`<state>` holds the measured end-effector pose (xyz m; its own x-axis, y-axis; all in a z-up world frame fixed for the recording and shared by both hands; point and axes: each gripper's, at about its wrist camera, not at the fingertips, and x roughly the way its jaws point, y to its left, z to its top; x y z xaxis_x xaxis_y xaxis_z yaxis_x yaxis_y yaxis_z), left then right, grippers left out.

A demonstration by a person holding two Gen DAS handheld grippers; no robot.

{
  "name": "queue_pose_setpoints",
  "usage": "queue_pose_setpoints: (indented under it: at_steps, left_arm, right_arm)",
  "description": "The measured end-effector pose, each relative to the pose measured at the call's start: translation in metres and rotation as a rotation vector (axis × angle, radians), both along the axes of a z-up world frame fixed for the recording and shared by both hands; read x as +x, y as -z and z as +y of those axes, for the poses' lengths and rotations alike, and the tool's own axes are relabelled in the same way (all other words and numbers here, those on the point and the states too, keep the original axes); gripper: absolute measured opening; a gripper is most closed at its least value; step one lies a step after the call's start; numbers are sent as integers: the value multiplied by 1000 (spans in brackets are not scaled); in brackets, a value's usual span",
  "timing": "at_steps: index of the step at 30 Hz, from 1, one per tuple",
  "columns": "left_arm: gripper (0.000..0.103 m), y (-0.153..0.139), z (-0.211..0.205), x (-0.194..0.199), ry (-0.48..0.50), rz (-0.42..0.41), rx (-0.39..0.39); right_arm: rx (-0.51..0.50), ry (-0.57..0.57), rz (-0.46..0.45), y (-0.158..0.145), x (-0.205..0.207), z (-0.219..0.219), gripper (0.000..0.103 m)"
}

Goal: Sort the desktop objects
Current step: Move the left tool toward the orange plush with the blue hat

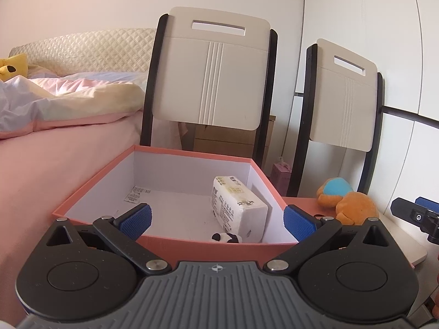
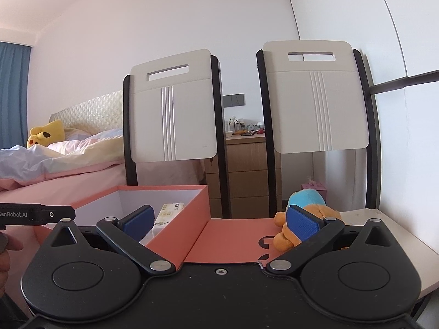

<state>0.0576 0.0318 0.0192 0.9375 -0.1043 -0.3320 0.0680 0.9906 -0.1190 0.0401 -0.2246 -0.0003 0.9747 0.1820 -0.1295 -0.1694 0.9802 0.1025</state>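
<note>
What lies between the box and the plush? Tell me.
Only a bare stretch of the flat orange lid, seen best in the right wrist view, separates the box from the plush.

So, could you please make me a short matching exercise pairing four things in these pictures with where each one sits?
Things:
1. tissue pack
2. orange plush toy
3. yellow plush toy
4. small black-and-white toy

Places:
A. on the bed, by the headboard
B. inside the box, at its near wall
C. on the flat lid beside the box
D. inside the box, along its right side

Pairs: 1-D, 2-C, 3-A, 4-B
</note>
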Motion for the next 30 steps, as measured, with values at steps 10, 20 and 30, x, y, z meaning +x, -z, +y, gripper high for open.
queue_pose_setpoints:
  at_steps: [10, 20, 30]
  left_arm:
    - [103, 0, -15, -5, 22, -30, 17]
    - [103, -2, -41, -2, 66, -22, -36]
    - [103, -4, -89, 6, 152, -43, -59]
  right_arm:
    - [3, 15, -13, -1, -5, -5, 102]
    - [18, 57, -26, -3, -18, -26, 102]
    - [56, 165, -37, -3, -39, -67, 102]
